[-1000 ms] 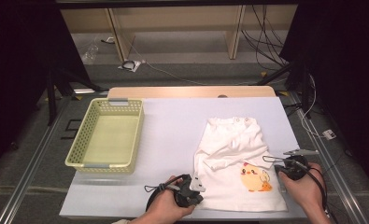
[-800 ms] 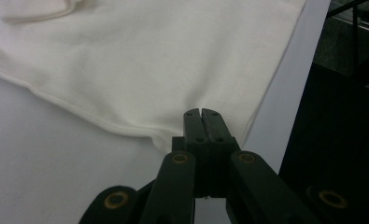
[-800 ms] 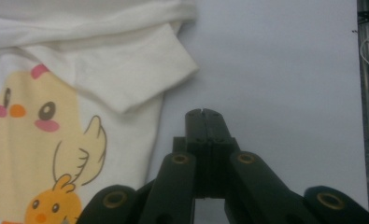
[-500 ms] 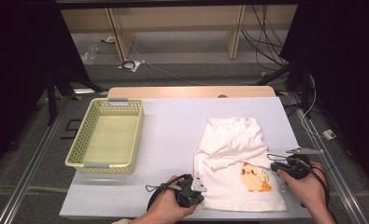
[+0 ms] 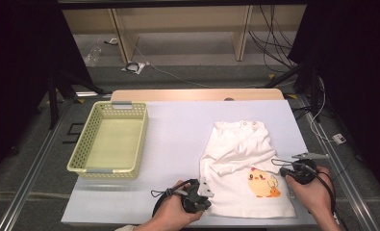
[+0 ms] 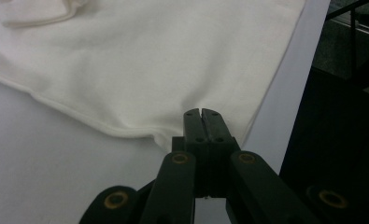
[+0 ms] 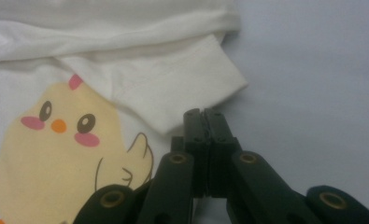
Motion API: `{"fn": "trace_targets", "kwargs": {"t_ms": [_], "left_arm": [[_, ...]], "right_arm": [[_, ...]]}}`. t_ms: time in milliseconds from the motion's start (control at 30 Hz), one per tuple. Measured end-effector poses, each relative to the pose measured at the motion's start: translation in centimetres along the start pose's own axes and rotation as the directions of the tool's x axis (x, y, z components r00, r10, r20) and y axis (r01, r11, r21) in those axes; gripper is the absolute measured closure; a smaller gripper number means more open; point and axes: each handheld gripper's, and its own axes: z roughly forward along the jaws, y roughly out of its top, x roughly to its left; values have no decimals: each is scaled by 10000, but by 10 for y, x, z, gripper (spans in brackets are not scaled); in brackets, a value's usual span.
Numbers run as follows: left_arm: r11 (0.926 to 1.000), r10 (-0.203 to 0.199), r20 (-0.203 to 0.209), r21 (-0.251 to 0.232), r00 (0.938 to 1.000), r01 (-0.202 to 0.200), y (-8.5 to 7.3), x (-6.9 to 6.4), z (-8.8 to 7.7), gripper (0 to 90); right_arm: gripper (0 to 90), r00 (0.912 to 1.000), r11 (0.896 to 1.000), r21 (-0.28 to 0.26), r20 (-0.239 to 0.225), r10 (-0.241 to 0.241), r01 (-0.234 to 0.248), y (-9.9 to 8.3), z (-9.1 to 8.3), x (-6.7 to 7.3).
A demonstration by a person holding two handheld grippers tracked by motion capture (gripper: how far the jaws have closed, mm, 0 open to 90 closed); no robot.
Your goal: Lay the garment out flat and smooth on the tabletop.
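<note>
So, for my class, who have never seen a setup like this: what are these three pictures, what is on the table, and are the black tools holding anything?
A person stands at a white table with a black two-jaw gripper in each hand. One picture looks down from above. The others come from cameras riding on each gripper, looking along its jaws. On the table lie a pale yellow perforated plastic basket and a white cotton baby shirt with a yellow chick print. The left gripper sits at the shirt's hem, jaws together; whether cloth is pinched is unclear. The right gripper is shut beside a folded sleeve cuff, holding nothing visible.
</note>
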Motion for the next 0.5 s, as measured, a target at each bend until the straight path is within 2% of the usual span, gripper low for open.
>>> {"fn": "trace_targets", "kwargs": {"t_ms": [100,333,500], "left_arm": [[10000,42,44,-27,10000,-42,3,-1,1,898],[9998,160,213,-80,9996,-158,11,-6,9,897],[9994,342,257,-102,9991,-339,18,-10,14,897]], "right_arm": [[898,10000,9999,-97,57,58,-58,1,-3,-2],[897,9975,9995,-209,650,264,-250,-1,-16,-16],[897,9955,9994,-110,889,336,-328,-4,-18,-23]]}}
